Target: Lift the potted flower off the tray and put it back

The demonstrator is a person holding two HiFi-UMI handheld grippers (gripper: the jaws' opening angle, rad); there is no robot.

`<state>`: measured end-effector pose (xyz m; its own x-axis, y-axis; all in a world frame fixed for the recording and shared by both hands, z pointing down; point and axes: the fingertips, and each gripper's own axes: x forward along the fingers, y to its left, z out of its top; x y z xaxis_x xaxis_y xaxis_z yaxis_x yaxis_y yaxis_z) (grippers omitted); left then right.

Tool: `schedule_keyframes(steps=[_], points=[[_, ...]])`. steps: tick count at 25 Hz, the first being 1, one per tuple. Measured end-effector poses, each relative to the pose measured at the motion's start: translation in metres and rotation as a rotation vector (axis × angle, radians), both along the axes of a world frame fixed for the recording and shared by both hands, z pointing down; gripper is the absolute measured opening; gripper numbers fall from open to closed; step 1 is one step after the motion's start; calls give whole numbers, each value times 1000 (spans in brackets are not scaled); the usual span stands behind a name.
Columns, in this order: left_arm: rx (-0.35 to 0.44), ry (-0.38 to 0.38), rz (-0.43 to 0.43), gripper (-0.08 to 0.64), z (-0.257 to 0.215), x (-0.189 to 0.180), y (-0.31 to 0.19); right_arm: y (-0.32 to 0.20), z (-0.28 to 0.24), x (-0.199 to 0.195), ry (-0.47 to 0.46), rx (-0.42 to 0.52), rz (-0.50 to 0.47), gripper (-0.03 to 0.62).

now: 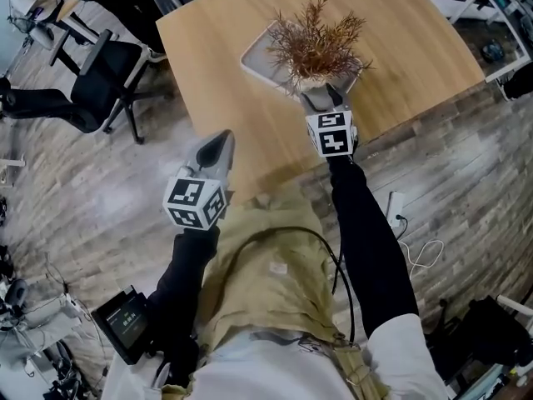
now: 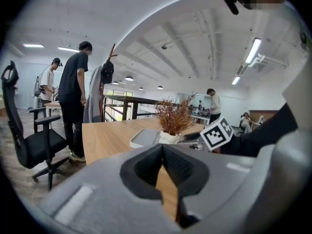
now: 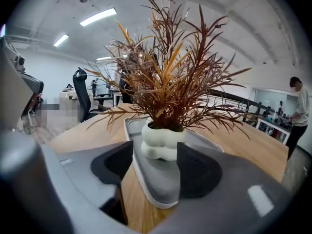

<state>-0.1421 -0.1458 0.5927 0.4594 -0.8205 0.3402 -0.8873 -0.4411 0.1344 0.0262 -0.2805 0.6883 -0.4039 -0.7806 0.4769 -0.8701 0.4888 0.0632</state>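
On the wooden worktop [image 1: 208,48] lies a shallow grey tray [image 3: 157,185] with rounded corners and a raised rim. The potted flower [image 3: 160,140] stands in it. Its pot is white, matt and lumpy, like two stacked bulges, and the plant is a dry, rust-brown spray of thin, spiky stems. The right gripper [image 3: 156,162] holds its dark ribbed jaws apart over the tray's near end, clear of the pot just ahead. The left gripper [image 2: 163,152], near the worktop's edge, is closed tip to tip and empty.
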Motion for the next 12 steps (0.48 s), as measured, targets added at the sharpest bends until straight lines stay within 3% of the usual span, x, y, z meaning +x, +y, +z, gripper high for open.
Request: schedule_keyframes(steps=[5, 12], points=[[-10, -11, -1, 2, -6, 9, -8, -11, 0, -2, -10, -15, -6, 371], [-10, -27, 20, 2, 3, 19, -23, -34, 17, 5, -45, -54, 15, 445]])
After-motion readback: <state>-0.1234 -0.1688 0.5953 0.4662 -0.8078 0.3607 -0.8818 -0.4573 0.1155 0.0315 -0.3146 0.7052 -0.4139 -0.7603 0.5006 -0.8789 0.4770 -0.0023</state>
